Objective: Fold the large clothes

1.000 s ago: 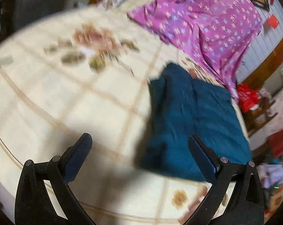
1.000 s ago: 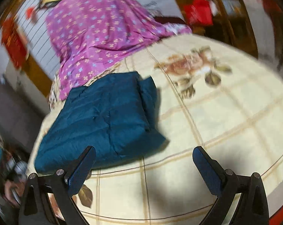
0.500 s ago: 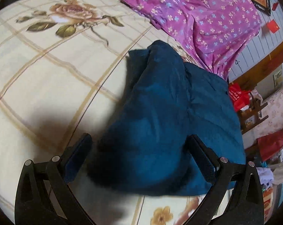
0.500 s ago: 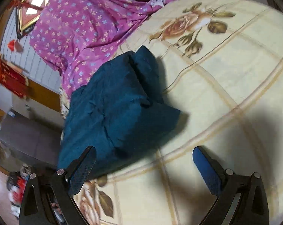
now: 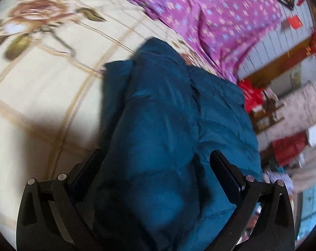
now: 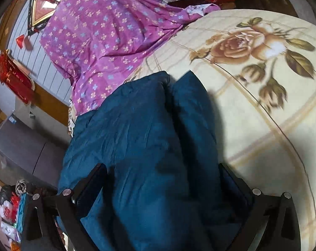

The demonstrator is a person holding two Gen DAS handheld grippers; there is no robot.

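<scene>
A dark teal padded garment [image 5: 168,104] lies folded into a thick bundle on the bed, near its edge. My left gripper [image 5: 155,156] is open and low over the bundle's near end. Its fingers stand on either side of the cloth, and the left finger is partly hidden behind it. The right wrist view shows the same garment [image 6: 147,125] with a deep crease down its length. My right gripper [image 6: 162,167] is open and straddles its near end in the same way. The cloth bulges up between both pairs of fingers.
The garment rests on a cream bedspread [image 5: 42,73] with rose prints [image 6: 237,46]. A purple flowered sheet [image 5: 210,21] is heaped beyond it [image 6: 107,37]. Past the bed edge stand a grey cabinet [image 6: 22,146], red bags [image 5: 252,96] and floor clutter.
Both grippers have come down and forward onto the teal garment. It lay ahead of the fingers a second ago and now fills the gap between them. Finger spacing is unchanged.
</scene>
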